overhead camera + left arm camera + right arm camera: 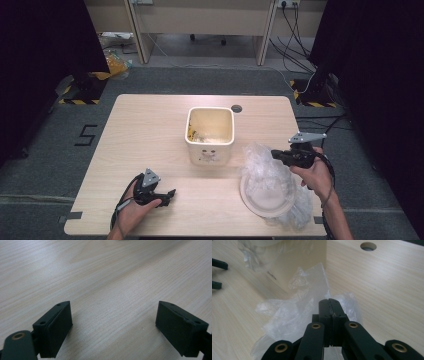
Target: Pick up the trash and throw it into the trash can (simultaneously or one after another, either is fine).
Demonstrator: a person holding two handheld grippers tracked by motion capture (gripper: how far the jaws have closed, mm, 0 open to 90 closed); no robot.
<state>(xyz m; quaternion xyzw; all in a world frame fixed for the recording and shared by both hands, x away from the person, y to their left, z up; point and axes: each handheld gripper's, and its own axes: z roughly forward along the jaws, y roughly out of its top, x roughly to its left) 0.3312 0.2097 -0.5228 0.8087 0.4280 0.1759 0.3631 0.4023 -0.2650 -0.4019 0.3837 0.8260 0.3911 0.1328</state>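
In the high view the clear plastic bag (pixel 260 167) is seen lying on the table (pixel 150 130) beside the cream bin (pixel 210 134), while the left hand-held gripper (pixel 113 326) is shown released above bare wood and the right hand-held gripper (pixel 331 308) clenched on the bag's film

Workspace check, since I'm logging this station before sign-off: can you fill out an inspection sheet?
Surface: pale wooden table, with a round cable hole near its far edge.
Job's things: crumpled clear plastic wrap lying over a white plate; cream square bin mid-table, with scraps inside.
Clutter: nothing seen on the table.
Grippers: right gripper shut on the plastic wrap; left gripper open, low over bare wood.
Cables: a cable trails from the left gripper; black leads hang from a wall socket.
Surroundings: grey floor, hazard-striped stand feet, a yellow bag on the floor.
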